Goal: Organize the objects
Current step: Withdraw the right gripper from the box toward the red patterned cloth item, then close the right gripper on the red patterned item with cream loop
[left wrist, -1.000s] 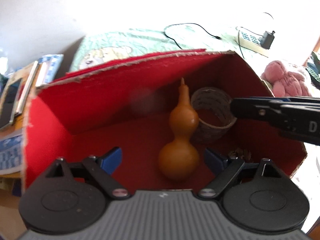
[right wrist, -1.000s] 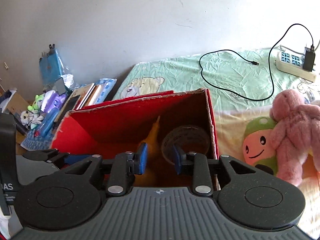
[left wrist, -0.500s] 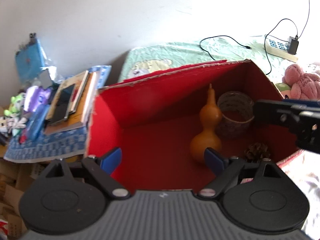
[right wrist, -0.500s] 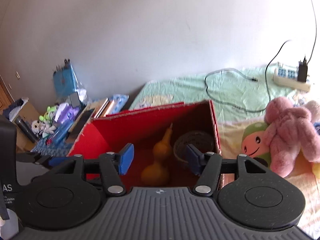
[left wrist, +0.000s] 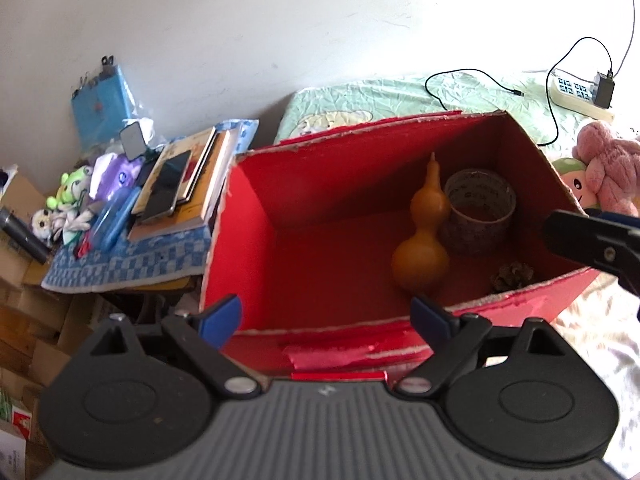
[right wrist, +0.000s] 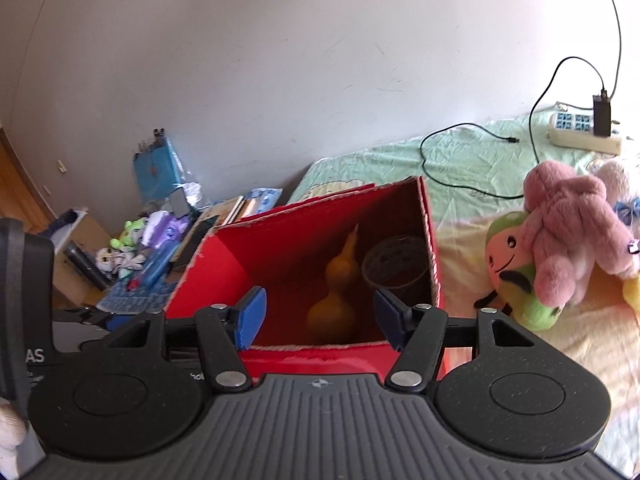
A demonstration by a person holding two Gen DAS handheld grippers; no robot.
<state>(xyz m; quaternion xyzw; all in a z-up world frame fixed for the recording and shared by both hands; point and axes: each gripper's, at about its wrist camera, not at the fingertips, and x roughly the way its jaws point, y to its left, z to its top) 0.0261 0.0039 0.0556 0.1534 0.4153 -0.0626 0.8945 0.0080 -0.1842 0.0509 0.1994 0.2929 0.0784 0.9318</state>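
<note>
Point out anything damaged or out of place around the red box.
The red cardboard box has ragged, torn rims, roughest along its near edge. The pink plush toy lies slumped on the bed outside it. Nothing looks spilled.

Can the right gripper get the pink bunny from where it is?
Probably yes. The pink bunny lies in the open on the bed, nothing over it. The right gripper, jaws open and empty, points into the red box, so it must swing right.

Black grippers, blue-padded fingers [left wrist: 222, 316].
</note>
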